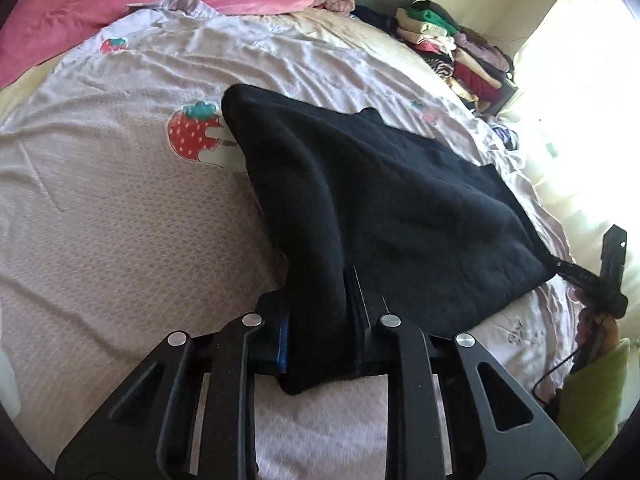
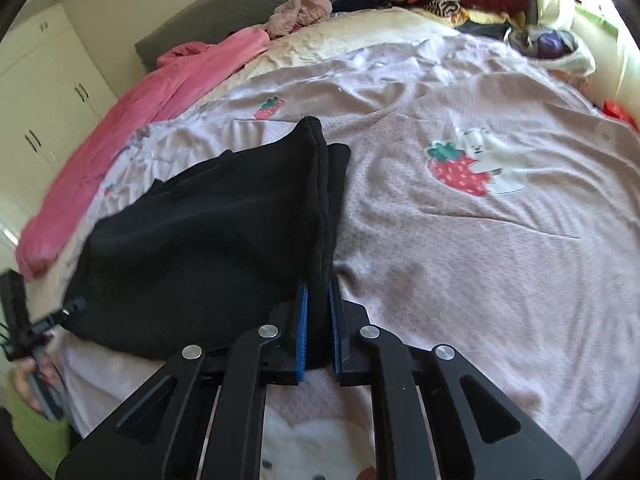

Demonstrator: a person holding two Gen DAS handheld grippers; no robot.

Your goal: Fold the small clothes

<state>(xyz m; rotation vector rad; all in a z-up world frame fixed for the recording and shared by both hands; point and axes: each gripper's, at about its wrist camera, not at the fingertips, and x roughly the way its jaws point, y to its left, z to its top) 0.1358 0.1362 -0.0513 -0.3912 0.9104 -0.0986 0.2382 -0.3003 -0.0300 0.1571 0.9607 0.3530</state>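
Observation:
A black knit garment [image 1: 380, 204] lies stretched over the lilac strawberry-print bedspread [image 1: 120, 220]. My left gripper [image 1: 320, 320] is shut on its near left corner, the cloth bunched between the jaws. My right gripper [image 2: 318, 320] is shut on the other near corner of the black garment [image 2: 208, 240], pinched between blue pads [image 2: 303, 320]. The right gripper also shows in the left wrist view [image 1: 592, 276] at the garment's right corner, and the left gripper shows in the right wrist view [image 2: 48, 320] at far left. The garment hangs slightly lifted at both held corners.
A pink blanket [image 1: 140, 0] lies along the far left of the bed. A pile of folded clothes [image 1: 452, 48] sits at the far right corner near a bright window. White cupboards [image 2: 48, 100] stand to the left. A green sleeve [image 1: 596, 396] is at the near right.

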